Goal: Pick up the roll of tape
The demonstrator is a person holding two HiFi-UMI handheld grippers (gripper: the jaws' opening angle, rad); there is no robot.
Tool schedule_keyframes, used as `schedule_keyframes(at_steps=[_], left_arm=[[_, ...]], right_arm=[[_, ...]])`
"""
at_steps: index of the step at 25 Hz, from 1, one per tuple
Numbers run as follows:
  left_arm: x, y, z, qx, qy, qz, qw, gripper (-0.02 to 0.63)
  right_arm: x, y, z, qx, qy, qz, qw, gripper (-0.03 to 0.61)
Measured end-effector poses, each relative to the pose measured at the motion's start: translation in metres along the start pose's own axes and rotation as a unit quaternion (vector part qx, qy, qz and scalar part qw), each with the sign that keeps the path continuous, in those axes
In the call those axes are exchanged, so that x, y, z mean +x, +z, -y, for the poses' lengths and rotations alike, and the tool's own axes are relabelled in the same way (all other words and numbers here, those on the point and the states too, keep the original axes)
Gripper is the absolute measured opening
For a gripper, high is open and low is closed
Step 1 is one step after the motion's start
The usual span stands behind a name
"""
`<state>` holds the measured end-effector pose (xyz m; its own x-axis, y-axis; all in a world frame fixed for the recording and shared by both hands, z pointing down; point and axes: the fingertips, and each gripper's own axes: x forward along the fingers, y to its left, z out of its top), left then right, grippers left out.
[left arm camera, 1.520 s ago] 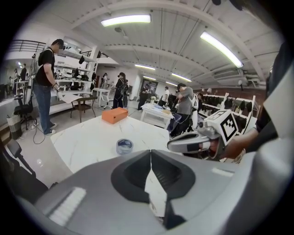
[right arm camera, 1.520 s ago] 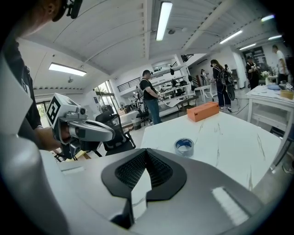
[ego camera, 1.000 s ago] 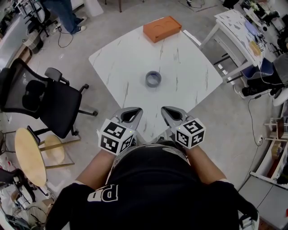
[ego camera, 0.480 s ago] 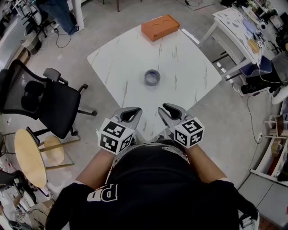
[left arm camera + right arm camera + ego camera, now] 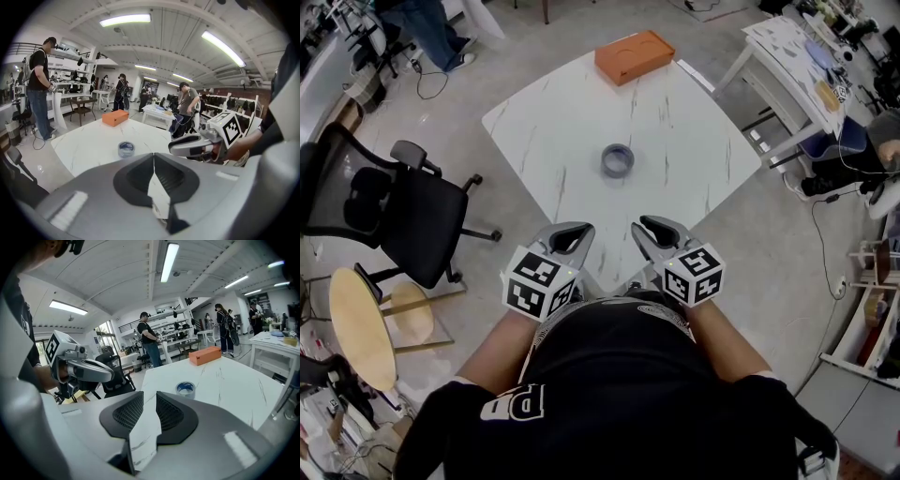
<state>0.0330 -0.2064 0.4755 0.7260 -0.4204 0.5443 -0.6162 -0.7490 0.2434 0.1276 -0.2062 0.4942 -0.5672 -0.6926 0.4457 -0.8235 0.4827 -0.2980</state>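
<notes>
The left gripper point(image 5: 572, 231) hung over the near edge of the white table point(image 5: 694, 122), jaws pressed together on nothing. The roll of tape point(image 5: 618, 161) lay flat mid-table, hole facing up, its print too small to read. The right gripper point(image 5: 656, 227) stood empty, jaws slightly apart.

White "PD" — on black shirt point(image 5: 628, 403)

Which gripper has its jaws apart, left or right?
The right gripper: a clear gap shows between its jaw tips, with nothing held. The left gripper has its tips touching.
</notes>
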Motion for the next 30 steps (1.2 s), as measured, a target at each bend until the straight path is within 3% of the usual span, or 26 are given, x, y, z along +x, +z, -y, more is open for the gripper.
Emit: schedule_keyframes(at_steps=[14, 26, 30], left_arm=[[-0.007, -0.005, -0.006, -0.013, 0.013, 0.0, 0.9998, 0.06], [-0.014, -0.016, -0.015, -0.033, 0.037, 0.001, 0.9988, 0.06], [-0.02, -0.017, -0.018, -0.038, 0.049, 0.004, 0.9981, 0.06]], right_arm=[[0.01, -0.008, 0.003, -0.02, -0.002, -0.031, 0.999, 0.071], [0.053, -0.026, 0.035, -0.138, -0.007, -0.091, 0.986, 0.071], [0.077, -0.05, 0.06, -0.138, -0.01, -0.135, 0.981, 0.071]])
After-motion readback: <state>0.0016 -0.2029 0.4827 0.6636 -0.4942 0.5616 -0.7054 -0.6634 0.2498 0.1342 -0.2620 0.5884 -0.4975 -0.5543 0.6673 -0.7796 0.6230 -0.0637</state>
